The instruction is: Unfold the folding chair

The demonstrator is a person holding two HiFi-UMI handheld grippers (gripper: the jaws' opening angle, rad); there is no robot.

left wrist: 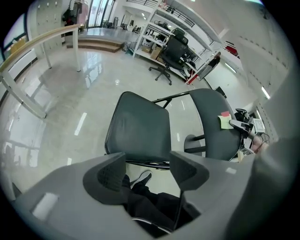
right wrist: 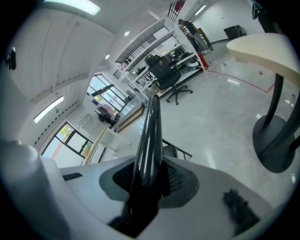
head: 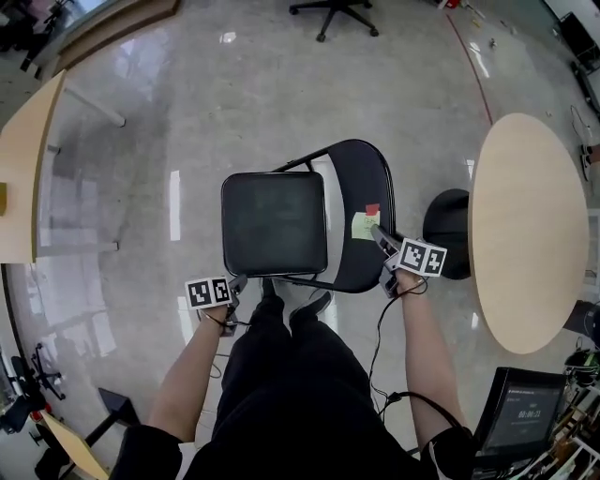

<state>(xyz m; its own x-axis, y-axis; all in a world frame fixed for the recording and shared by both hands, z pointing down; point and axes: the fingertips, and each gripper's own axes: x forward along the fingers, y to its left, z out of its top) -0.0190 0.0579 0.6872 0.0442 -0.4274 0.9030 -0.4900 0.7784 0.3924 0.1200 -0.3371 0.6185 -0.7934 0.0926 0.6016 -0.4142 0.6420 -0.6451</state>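
Head view: I look steeply down on the folding chair (head: 323,220), which stands on the glossy floor (head: 187,112) at mid-frame.
Seat (head: 275,223): faces up toward me, a dark rounded square, with my legs at its 6 o'clock edge.
Backrest (head: 361,187): at 3 o'clock of the seat, its curved top rail running round the far side.
Left gripper (head: 234,286): just off the seat's 7 o'clock corner. Its own view shows the jaws wide apart and gripping nothing — only my trousers (left wrist: 150,206) and a shoe (left wrist: 140,178) lie beyond the gap.
Right gripper (head: 382,246): at the 5 o'clock edge of the backrest. Its own view shows both pads pressed on that thin black edge, which rises straight up between them.
Notes: a yellow-green note (head: 365,225) and a red note (head: 372,209) are stuck on the backrest, just beside the right gripper.
Round table (head: 530,230): at 3 o'clock of the chair — its dark base (head: 448,220) is near the backrest but apart from it.
Office chair (head: 333,14): at 12 o'clock, well apart.
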